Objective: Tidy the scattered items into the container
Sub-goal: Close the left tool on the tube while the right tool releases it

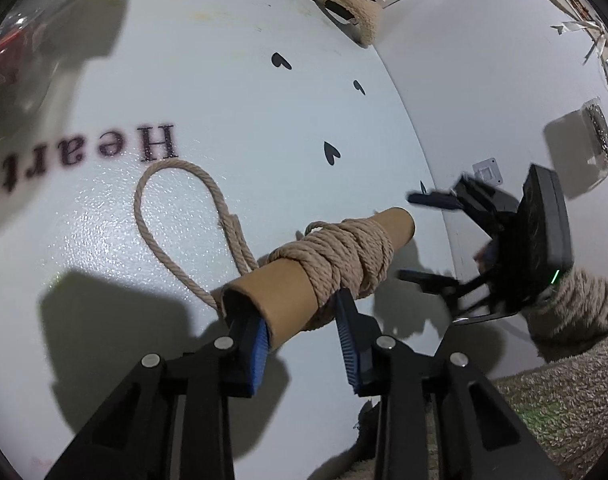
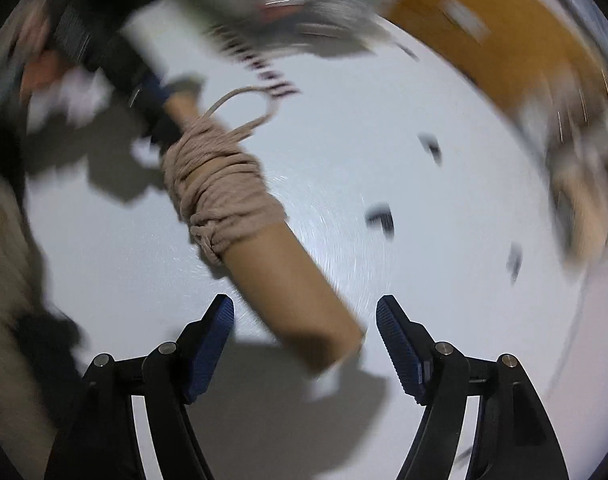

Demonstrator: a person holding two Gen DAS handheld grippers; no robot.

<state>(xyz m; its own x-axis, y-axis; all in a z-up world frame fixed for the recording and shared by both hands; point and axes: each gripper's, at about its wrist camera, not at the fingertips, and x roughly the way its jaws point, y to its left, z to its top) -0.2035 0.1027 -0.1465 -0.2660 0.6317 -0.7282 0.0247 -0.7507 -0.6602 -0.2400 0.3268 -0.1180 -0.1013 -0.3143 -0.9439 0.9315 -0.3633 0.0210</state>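
My left gripper [image 1: 300, 320] is clamped on the near end of a cardboard tube [image 1: 288, 280], one blue pad inside the open end and the other against its outer wall. Beige rope [image 1: 344, 256] is wound around the tube's middle, and a loose loop [image 1: 176, 216] of it trails onto the white table [image 1: 264, 128], which is printed with black hearts [image 1: 331, 152]. My right gripper [image 2: 305, 320] hangs above the tube's far end with its jaws apart, touching nothing. That view is blurred; an orange-brown cardboard shape [image 2: 504, 40] shows at the table's far edge.

Matt cardboard tube [image 1: 288, 280], rough twisted rope [image 1: 344, 252], glossy pebbled tabletop [image 1: 104, 220].
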